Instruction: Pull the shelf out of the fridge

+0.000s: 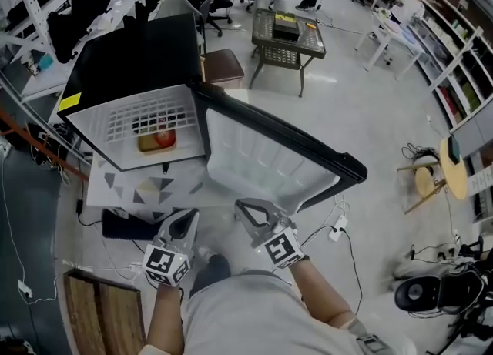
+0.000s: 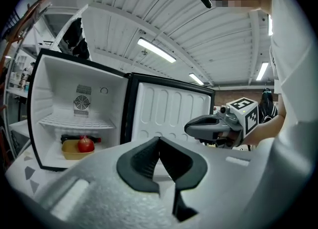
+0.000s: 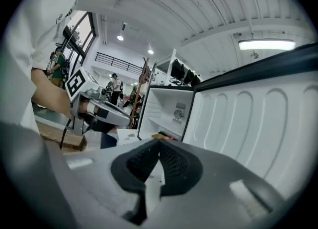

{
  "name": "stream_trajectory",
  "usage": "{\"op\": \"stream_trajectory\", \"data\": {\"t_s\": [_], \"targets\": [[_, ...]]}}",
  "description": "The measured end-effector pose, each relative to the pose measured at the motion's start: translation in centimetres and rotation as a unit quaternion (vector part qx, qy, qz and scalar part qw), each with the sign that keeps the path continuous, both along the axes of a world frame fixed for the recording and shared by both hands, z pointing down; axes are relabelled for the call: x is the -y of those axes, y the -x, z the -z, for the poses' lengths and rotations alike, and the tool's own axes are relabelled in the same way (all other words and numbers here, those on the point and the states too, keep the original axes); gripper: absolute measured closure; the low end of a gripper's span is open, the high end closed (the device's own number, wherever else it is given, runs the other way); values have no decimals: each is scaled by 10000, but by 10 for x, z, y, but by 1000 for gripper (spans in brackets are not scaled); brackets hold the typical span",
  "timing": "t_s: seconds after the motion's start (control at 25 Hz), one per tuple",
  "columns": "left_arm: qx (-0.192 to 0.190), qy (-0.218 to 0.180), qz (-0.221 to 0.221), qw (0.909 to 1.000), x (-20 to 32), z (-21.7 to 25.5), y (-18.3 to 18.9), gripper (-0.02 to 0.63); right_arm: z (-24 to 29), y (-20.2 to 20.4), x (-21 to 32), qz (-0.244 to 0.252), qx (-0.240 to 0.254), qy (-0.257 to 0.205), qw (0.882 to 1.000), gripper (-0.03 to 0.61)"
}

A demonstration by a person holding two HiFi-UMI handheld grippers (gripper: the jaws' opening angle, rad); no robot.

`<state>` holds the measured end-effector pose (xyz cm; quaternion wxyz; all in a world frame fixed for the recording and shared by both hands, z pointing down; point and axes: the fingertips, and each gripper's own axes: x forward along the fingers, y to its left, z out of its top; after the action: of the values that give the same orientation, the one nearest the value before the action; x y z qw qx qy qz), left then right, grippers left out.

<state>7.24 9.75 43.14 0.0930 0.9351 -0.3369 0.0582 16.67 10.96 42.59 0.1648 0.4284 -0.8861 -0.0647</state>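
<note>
Head view: the fridge (image 1: 131,53) stands low on a patterned base (image 1: 131,188) with its door (image 1: 269,153) swung wide to the right, so the cavity lies open to a reach from the front. The wire shelf (image 1: 146,118) sits across the cavity in its rails, not yet drawn out. Under it a yellow bowl (image 1: 150,144) carries an apple (image 1: 164,138). The left claw (image 1: 187,221) and the right claw (image 1: 246,209) are side by side, well short of the fridge and aimed at the opening, which reads as an approach with one claw for each side of the shelf

Left gripper view: this claw's jaws meet at the tips with nothing between them. The shelf lies level at mid-height, its front edge free and the bowl apart below it, so it should slide out without disturbing the fruit

Right gripper view: these jaws are also pressed together and empty, pointing past the door's ribbed lining toward the cavity. Both claws would have to part before taking the shelf's front edge
</note>
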Motion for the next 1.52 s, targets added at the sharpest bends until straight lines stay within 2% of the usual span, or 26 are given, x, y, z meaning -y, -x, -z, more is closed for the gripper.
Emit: {"op": "stream_trajectory", "data": {"t_s": [0.12, 0.28, 0.52, 0.76, 1.0, 1.12, 1.32, 1.52], "targets": [[-55, 10, 120, 9999, 30, 0, 19, 606, 1, 22, 32, 144, -145, 66, 9998, 577], [-137, 33, 332, 9993, 63, -2, 54, 606, -3, 61, 72, 392, -106, 13, 9992, 577], [-325, 157, 998, 9944, 94, -9, 127, 605, -10, 133, 119, 956, -151, 2, 9953, 577], [-720, 351, 1628, 9834, 109, -17, 182, 605, -15, 186, 145, 1481, -370, 40, 9883, 577], [-1124, 531, 2083, 9701, 120, -28, 210, 604, -23, 213, 159, 1879, -491, 226, 9807, 577], [-1466, 668, 2333, 9590, 130, -31, 217, 604, -33, 219, 167, 2059, -706, 350, 9754, 577], [-2358, 872, 2681, 9300, 150, -34, 229, 604, -35, 222, 181, 2258, -831, 569, 9689, 577], [-3398, 1078, 2869, 8892, 175, -45, 239, 604, -35, 217, 194, 2310, -857, 772, 9661, 577]]}}
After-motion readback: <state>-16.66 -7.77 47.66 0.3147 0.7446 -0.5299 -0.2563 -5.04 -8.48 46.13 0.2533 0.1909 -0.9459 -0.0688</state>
